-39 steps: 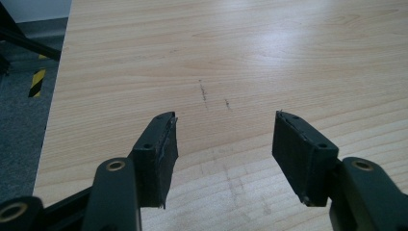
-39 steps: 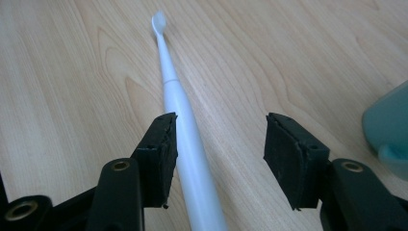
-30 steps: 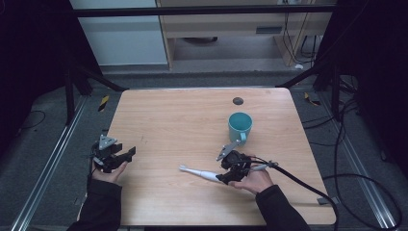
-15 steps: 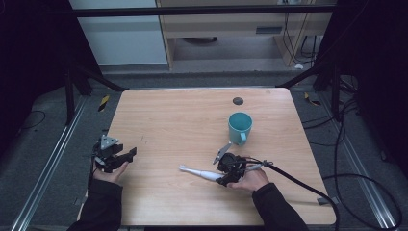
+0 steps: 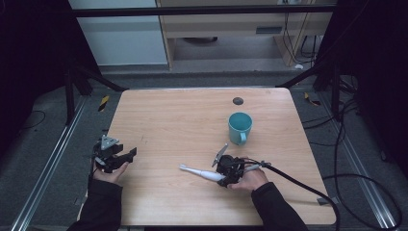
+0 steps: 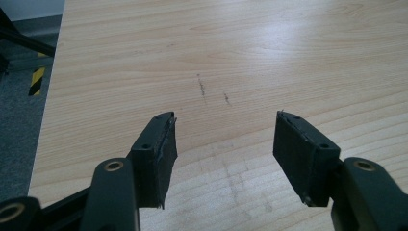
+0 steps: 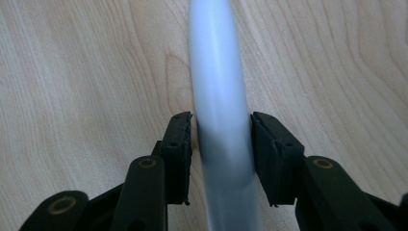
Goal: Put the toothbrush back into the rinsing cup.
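A white toothbrush (image 5: pixel 199 173) lies flat on the wooden table (image 5: pixel 168 115), its head pointing left. My right gripper (image 5: pixel 221 177) sits at its thick handle end. In the right gripper view the white handle (image 7: pixel 219 72) runs up between the two black pads, which have just been closing and now touch it on both sides. A teal mug (image 5: pixel 239 126) stands upright a little behind that hand. My left gripper (image 5: pixel 131 154) rests at the table's left edge. Its jaws (image 6: pixel 223 139) are wide apart over bare wood with nothing between them.
A small dark round hole (image 5: pixel 237 100) lies in the tabletop behind the mug. A black cable (image 5: pixel 298 185) trails from the right gripper off the right front corner. Metal rails and floor cables surround the table.
The right gripper has sunk slightly onto the toothbrush handle and its jaws have drawn in around it. The left hand has stayed still.
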A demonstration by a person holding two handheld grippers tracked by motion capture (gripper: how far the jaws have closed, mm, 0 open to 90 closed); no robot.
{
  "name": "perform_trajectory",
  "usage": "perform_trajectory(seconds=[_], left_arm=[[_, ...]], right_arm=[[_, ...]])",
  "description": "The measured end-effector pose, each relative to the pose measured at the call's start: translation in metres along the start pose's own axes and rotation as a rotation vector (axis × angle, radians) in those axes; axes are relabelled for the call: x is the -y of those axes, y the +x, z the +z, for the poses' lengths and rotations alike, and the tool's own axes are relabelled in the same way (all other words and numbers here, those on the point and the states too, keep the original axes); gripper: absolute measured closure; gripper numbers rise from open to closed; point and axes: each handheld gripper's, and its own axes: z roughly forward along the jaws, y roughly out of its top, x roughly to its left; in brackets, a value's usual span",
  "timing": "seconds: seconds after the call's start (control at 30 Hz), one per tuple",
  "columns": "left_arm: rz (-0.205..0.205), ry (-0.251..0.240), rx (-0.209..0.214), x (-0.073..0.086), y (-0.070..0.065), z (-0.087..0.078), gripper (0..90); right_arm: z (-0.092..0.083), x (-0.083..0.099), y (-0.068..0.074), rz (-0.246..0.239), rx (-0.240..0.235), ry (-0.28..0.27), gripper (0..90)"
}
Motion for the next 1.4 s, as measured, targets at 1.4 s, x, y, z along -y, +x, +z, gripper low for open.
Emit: perform_trajectory(seconds=[1.4], left_arm=[[0.005, 0.004, -0.005, 0.000, 0.000, 0.000, 40.6]], right_arm=[[-0.043, -0.005, -0.012, 0.187, 0.051, -0.378, 66.5]])
